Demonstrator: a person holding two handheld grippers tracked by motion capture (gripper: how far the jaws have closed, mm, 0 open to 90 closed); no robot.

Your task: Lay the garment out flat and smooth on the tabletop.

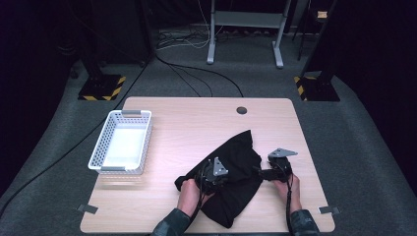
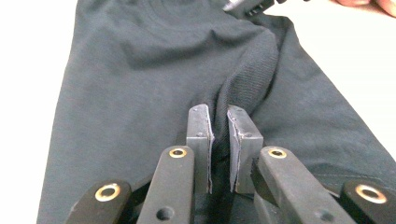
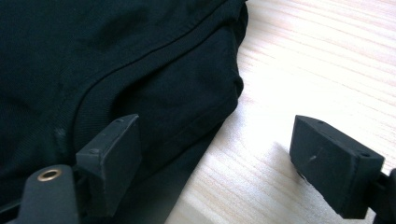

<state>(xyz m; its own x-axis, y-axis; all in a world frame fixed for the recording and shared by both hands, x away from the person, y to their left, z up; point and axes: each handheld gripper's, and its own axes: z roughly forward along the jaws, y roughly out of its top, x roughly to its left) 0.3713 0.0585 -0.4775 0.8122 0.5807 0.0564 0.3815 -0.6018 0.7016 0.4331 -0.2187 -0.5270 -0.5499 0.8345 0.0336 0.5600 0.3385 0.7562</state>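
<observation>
**Black garment pinched on the left, right gripper wide at its edge**

Black cloth, a dark garment (image 1: 236, 177), lies on the right half of the pale wooden surface (image 1: 196, 118). From the high view I read its long axis as a diagonal: one narrow end points away toward the far middle of the surface, the other toward the near edge between my two hands.

My left gripper (image 1: 212, 178) sits on the garment's left part. Its own view gives what the high view cannot: the two pads are drawn close together with a raised ridge of ribbed fabric (image 2: 243, 88) pinched between them, so it is clamped on the garment. That view also catches a faint curved seam near the top.

My right gripper (image 1: 265, 173) is just beside the garment's right edge. Its own view shows the jaws standing wide apart, one over the cloth and the other over bare wood, with a stitched seam (image 3: 154, 51) running across the fabric; nothing is pressed between them.

A white perforated basket (image 1: 105, 147) stands well apart on the left side of the surface.

I can read no brand, label or writing on anything.
</observation>
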